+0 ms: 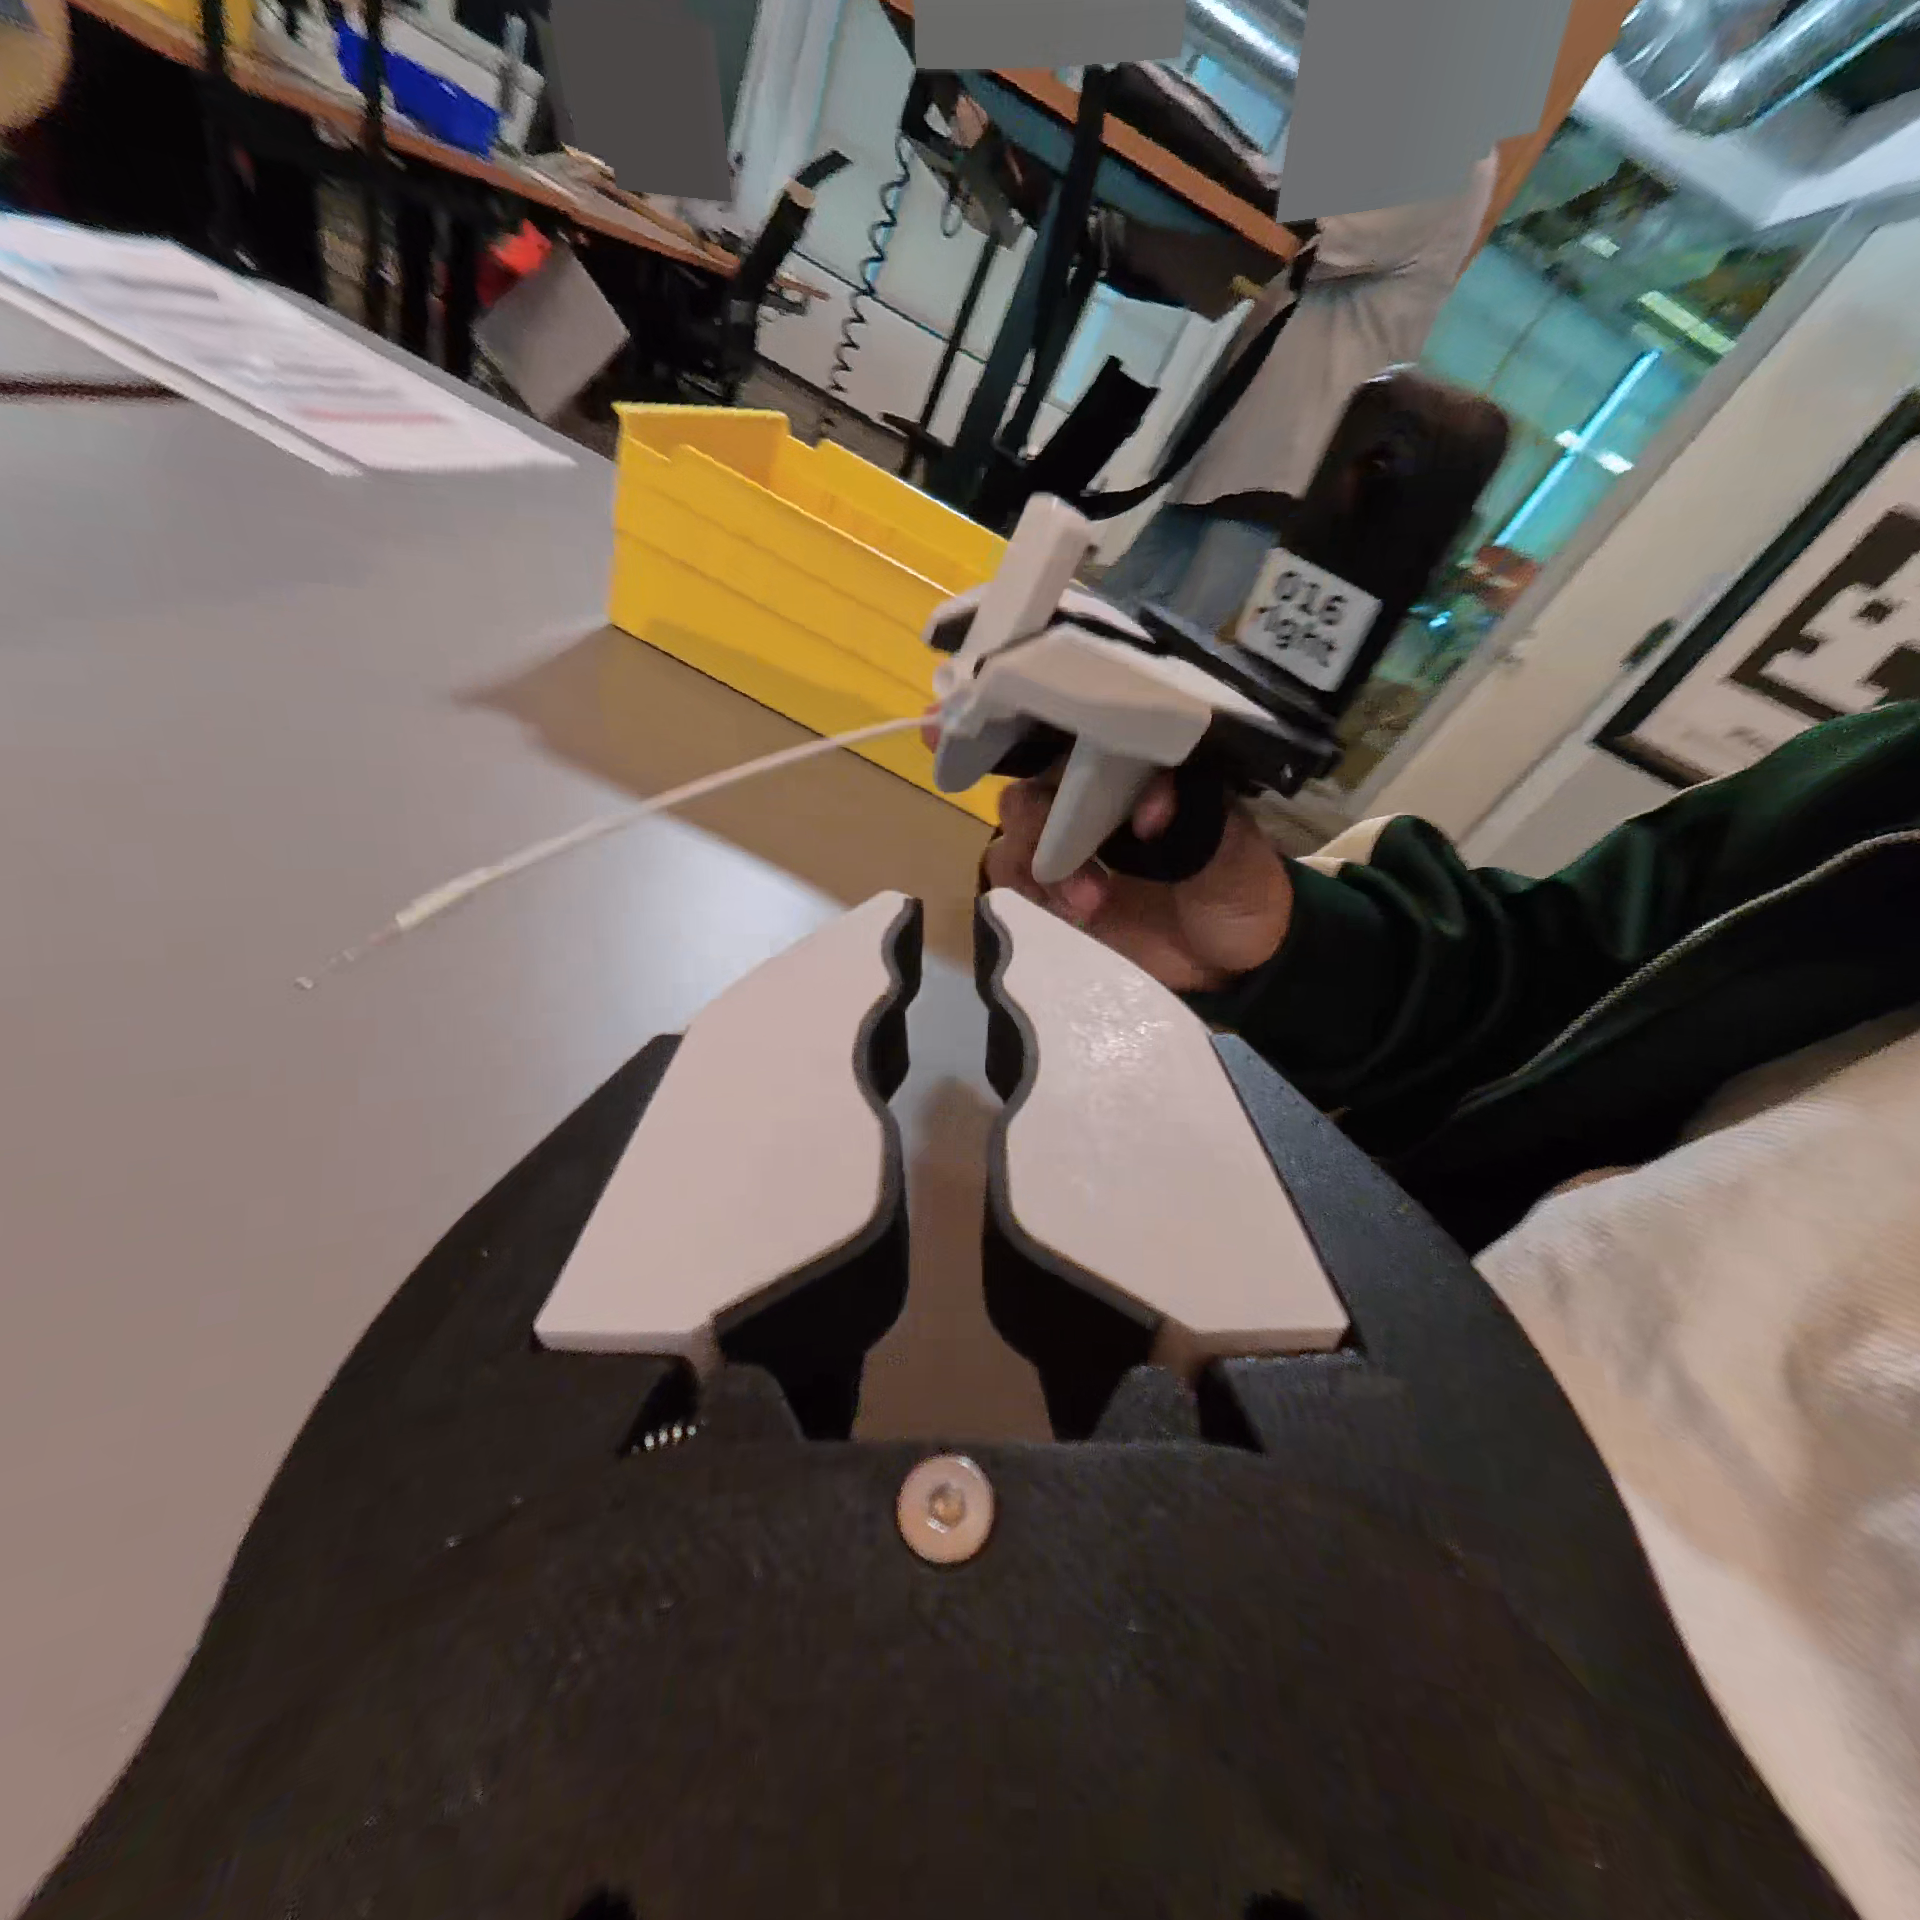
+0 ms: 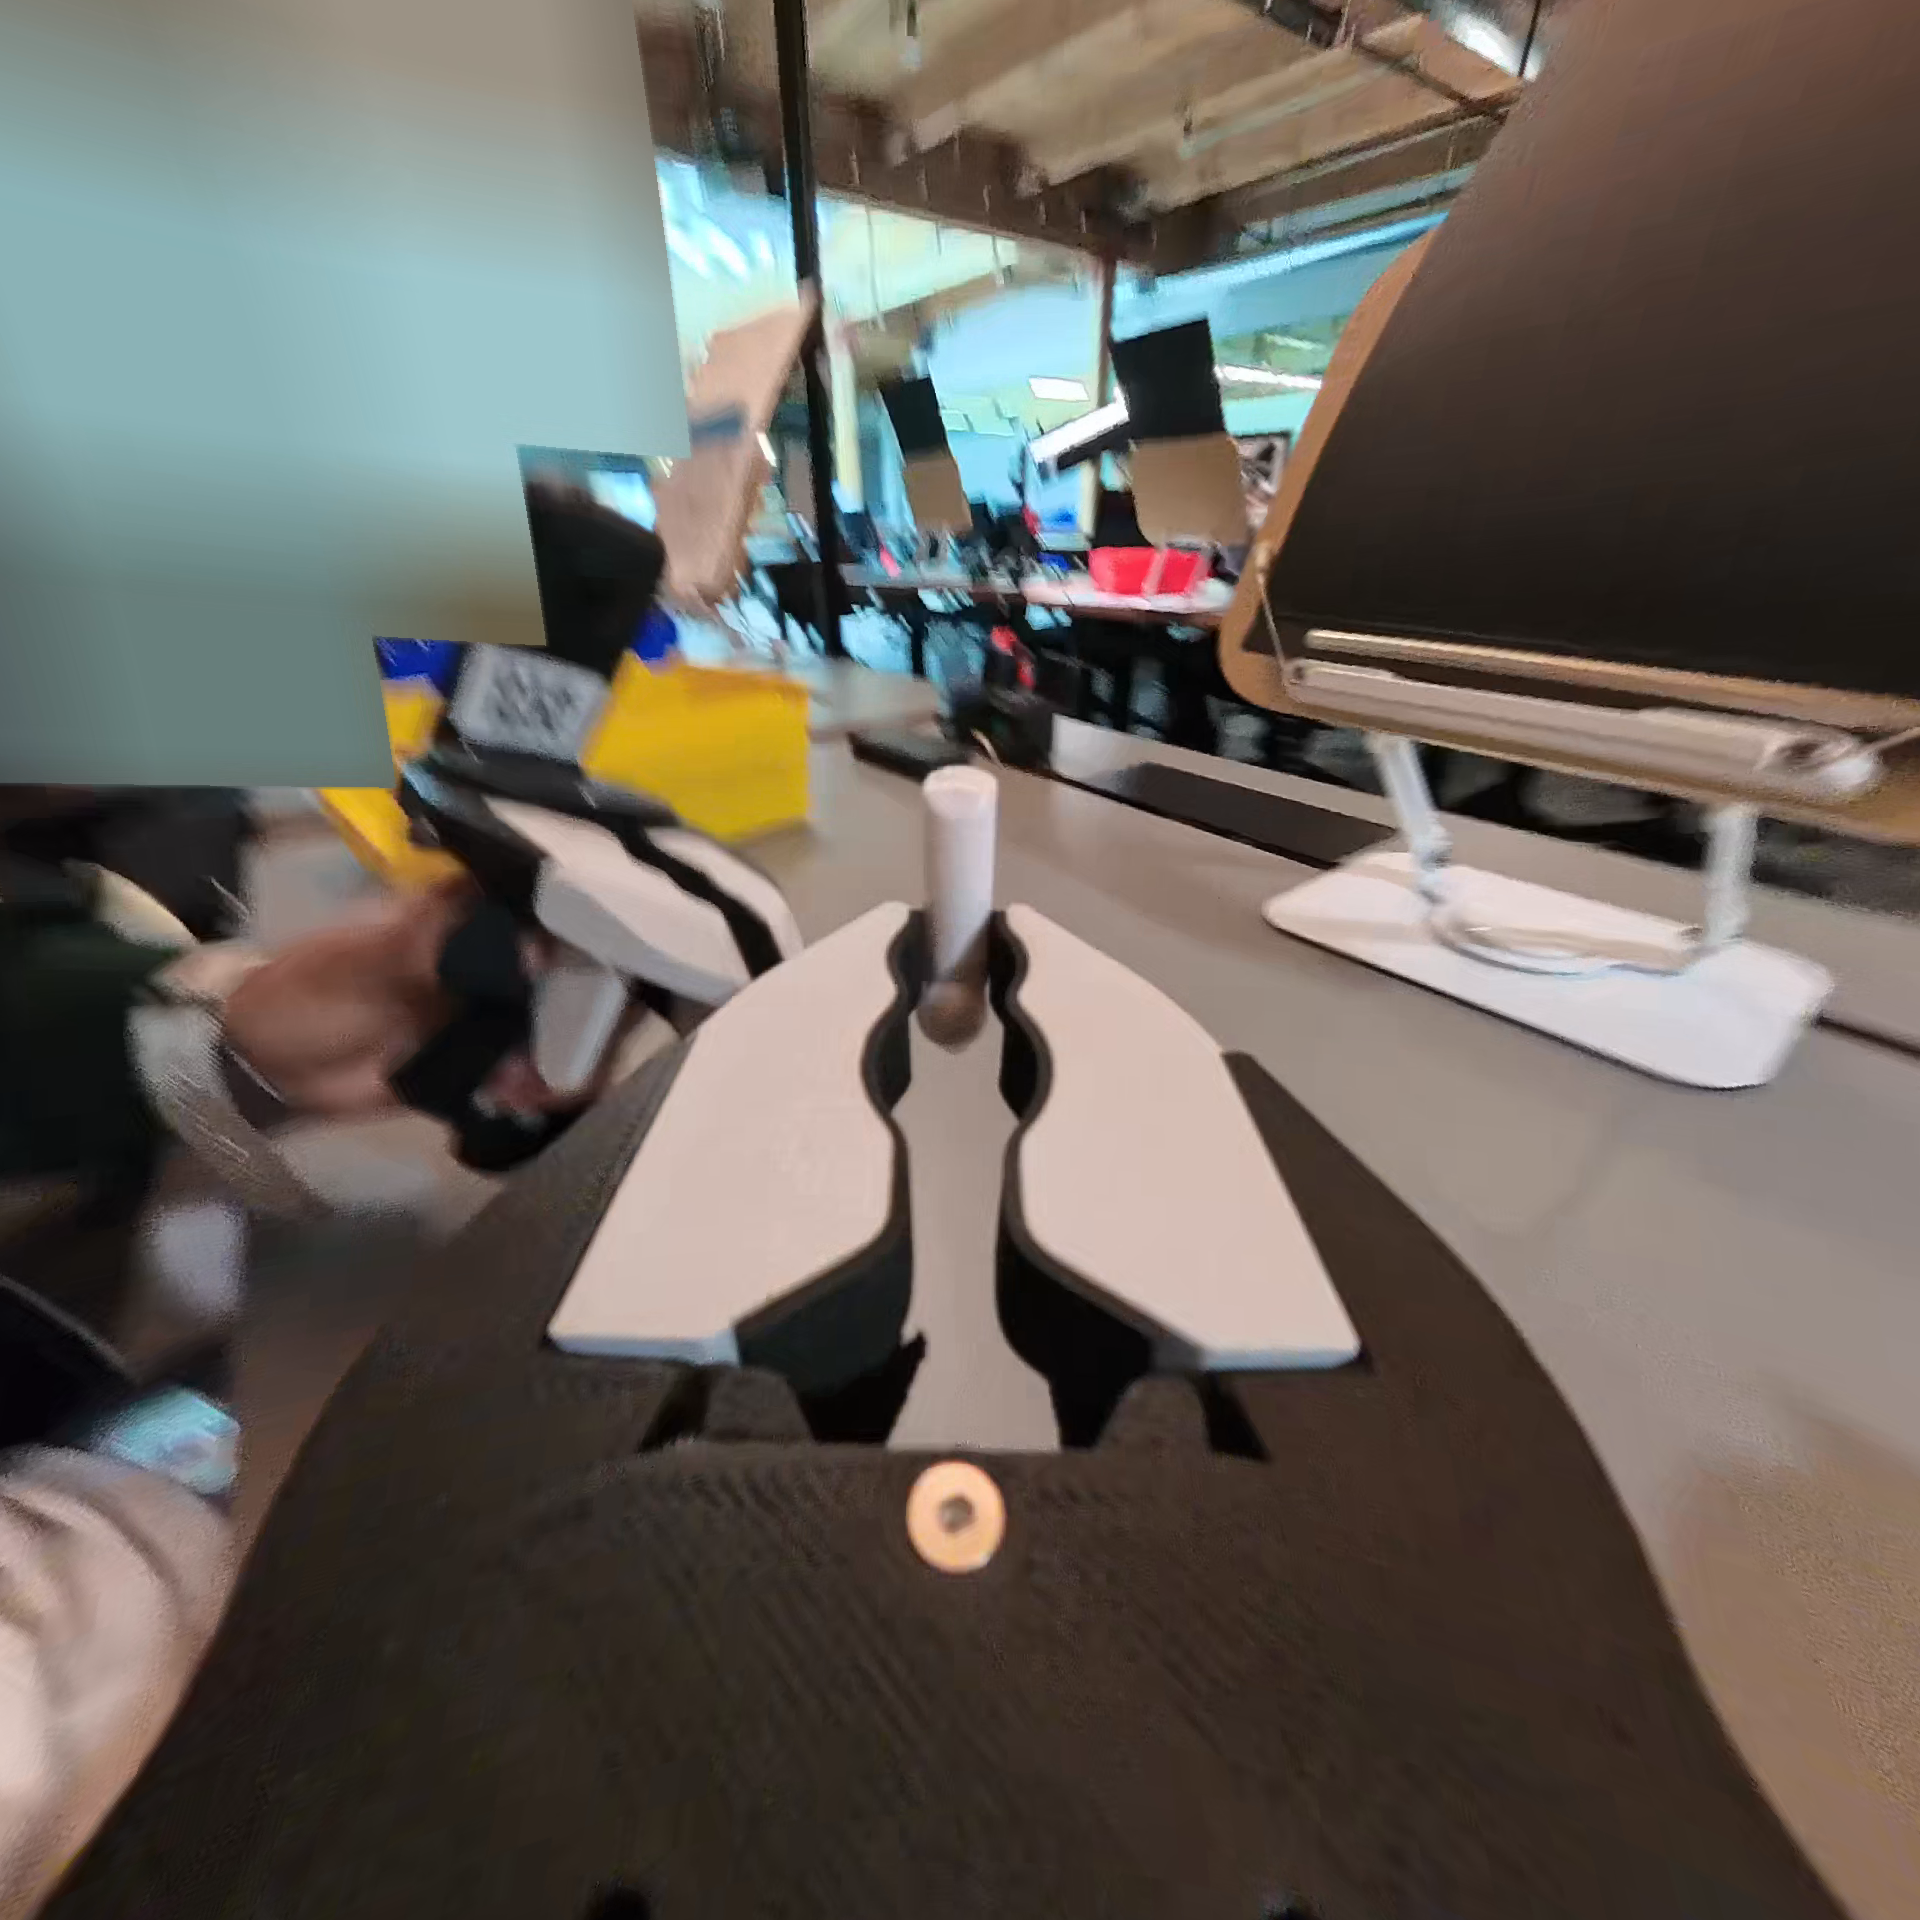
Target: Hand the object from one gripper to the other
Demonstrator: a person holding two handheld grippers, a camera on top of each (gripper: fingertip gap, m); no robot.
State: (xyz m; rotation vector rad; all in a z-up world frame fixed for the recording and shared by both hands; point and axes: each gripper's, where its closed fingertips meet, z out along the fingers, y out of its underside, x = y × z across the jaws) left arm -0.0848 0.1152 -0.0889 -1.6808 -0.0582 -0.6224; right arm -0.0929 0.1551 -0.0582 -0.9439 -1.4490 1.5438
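A thin white cable with a small plug at its free end is clamped in my right gripper and hangs out to the left, sloping down toward the grey table. In the right wrist view my right gripper is shut on it, and the cable pokes forward past the fingertips. My left gripper is empty with its jaws nearly together, below and in front of the right one and apart from the cable. It also shows blurred at the left in the right wrist view.
A yellow bin stands on the table behind the right gripper. A printed sheet lies at the far left. A dark screen on a white stand stands to the right. A person's hand and dark green sleeve hold the right gripper.
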